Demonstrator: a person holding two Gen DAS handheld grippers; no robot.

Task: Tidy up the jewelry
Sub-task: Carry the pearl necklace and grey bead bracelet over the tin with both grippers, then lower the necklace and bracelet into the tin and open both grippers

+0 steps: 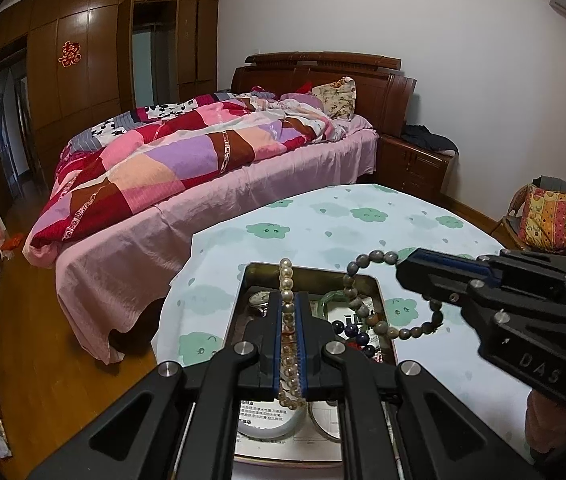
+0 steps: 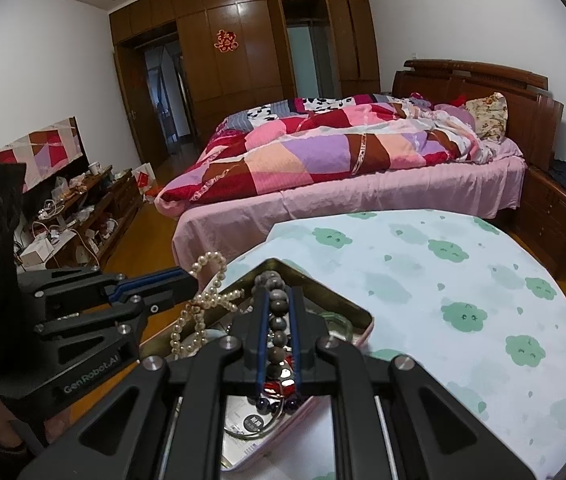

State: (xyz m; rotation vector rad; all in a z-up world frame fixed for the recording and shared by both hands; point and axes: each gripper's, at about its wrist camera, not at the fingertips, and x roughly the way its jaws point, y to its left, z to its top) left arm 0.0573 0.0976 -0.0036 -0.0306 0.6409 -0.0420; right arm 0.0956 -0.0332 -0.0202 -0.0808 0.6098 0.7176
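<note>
An open metal tin [image 1: 376, 285] [image 2: 325, 290] sits on the round table with the cloud-print cloth [image 1: 363, 220] [image 2: 463, 280]. My left gripper [image 1: 288, 300] [image 2: 191, 280] is shut on a pearl strand [image 1: 286, 276] [image 2: 203, 312], which hangs over the tin's left edge. My right gripper [image 2: 277, 292] [image 1: 401, 270] is shut on a grey bead bracelet [image 2: 277, 310] [image 1: 367, 314] that dangles above the tin. Inside the tin lie a watch [image 1: 259, 299], a green bangle [image 1: 325, 300], dark blue beads [image 1: 353, 330] and red pieces [image 2: 279, 386].
A bed with a patchwork quilt [image 1: 171, 160] [image 2: 323, 152] stands beyond the table. A wooden bedside cabinet [image 1: 411, 160] is at the back right, a chair with a patterned cushion [image 1: 551, 216] at the far right. A cluttered low cabinet [image 2: 83, 216] lines the left wall.
</note>
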